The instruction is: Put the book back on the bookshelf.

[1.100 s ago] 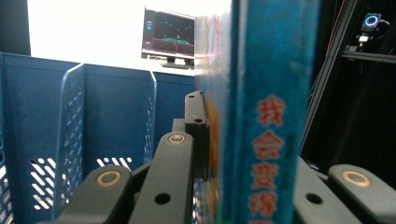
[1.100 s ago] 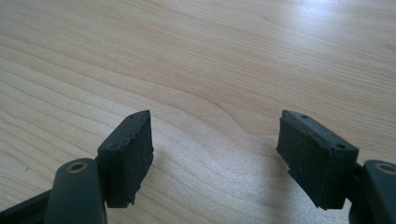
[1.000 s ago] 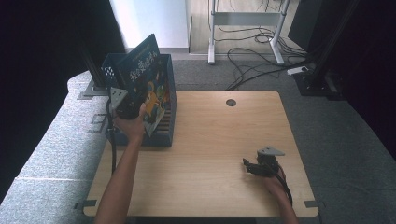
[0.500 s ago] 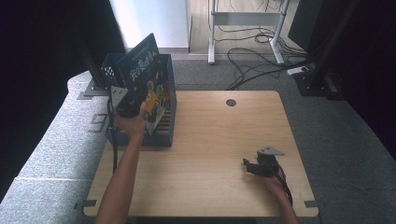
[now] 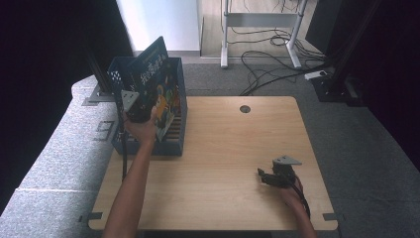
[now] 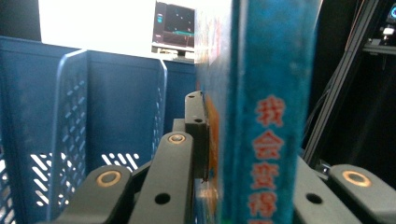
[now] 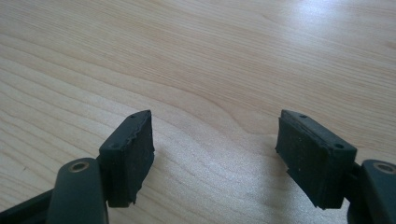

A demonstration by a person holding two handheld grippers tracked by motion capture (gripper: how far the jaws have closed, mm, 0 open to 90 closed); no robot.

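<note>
A blue picture book (image 5: 154, 79) with red characters on its spine (image 6: 271, 116) stands tilted over the blue plastic crate (image 5: 148, 148). My left gripper (image 5: 140, 113) is shut on the book's lower edge, and in the left gripper view its jaws (image 6: 252, 154) clamp the cover from both sides. The crate's slotted wall (image 6: 112, 93) is just behind. My right gripper (image 5: 262, 176) lies low on the wooden table (image 5: 223, 144) near its front right, jaws open with nothing between them (image 7: 224, 154) but bare wood (image 7: 210, 56).
The crate stands on the table's left edge, beside a grey padded surface (image 5: 59, 144). A round cable hole (image 5: 244, 108) sits near the table's far edge. Cables (image 5: 267, 59) and desk legs lie on the floor beyond.
</note>
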